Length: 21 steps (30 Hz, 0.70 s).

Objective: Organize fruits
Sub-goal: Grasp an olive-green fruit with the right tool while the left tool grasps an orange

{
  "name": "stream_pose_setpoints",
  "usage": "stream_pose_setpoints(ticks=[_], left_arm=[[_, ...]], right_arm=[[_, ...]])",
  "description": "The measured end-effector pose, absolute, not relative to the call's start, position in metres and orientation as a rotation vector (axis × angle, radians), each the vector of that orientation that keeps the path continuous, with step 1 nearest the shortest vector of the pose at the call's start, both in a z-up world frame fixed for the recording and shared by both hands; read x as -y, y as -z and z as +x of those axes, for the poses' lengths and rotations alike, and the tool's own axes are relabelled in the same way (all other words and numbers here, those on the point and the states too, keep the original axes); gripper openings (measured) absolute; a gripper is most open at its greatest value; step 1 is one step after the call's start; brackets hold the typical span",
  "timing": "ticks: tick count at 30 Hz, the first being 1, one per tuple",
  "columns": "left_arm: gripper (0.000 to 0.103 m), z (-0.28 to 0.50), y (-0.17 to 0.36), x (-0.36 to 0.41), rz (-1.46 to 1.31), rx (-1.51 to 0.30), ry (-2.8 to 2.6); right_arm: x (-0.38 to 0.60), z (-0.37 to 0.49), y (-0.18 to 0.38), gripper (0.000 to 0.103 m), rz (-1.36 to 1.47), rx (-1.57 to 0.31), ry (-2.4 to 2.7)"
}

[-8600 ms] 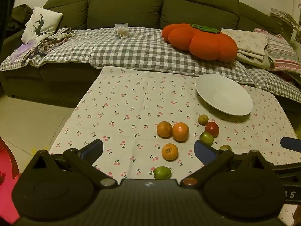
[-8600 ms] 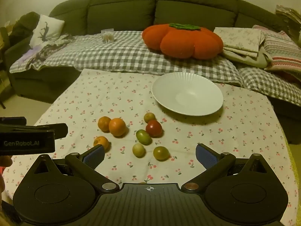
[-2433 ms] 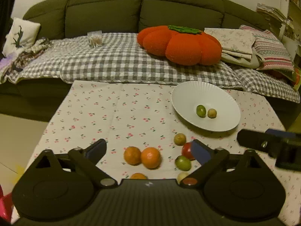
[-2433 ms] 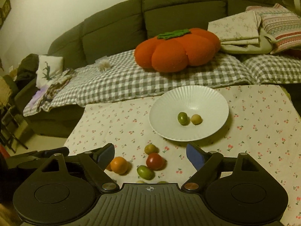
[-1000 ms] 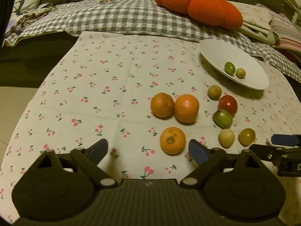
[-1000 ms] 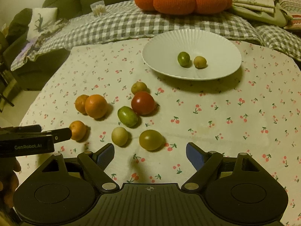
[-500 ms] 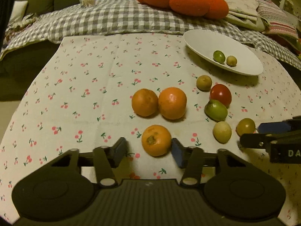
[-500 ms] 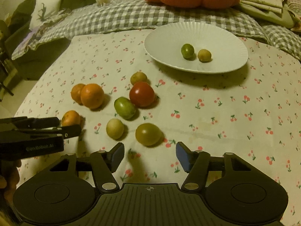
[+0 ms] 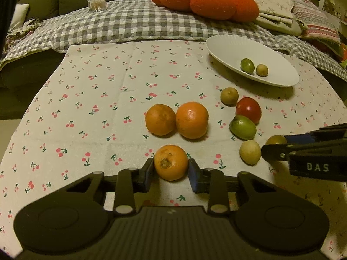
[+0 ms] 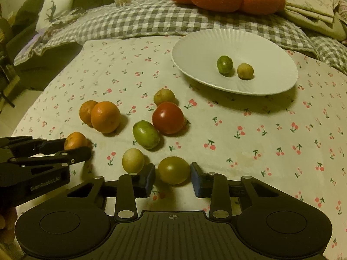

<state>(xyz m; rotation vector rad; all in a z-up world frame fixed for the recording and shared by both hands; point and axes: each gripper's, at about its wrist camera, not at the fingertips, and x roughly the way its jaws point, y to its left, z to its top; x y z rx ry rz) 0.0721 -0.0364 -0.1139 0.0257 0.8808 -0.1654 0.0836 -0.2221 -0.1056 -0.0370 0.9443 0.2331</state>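
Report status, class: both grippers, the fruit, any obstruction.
Left gripper shut on orange. Right gripper shut on olive tomato. Plate holds two fruits. Pale fruit crowds right fingers.

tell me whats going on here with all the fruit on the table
A person is sorting fruit with handheld tongs in each hand. The left tongs have closed around a small orange tangerine on the cherry-print tablecloth. The right tongs bracket a round olive-green tomato, pads at its sides. Neither fruit looks lifted yet. The white fluted plate holds two small fruits so far; two more oranges, a red tomato and a few small fruits still lie on the cloth.
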Motion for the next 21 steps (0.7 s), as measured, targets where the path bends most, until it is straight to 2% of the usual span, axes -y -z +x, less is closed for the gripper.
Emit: stream_pose_setpoints(ticks=[21], left_arm=[[0.031,0.072,0.100,0.037,-0.038,-0.863,0.160]], right_arm=[[0.227,0.081,0.086,0.029,0.006,-0.887,-0.224]])
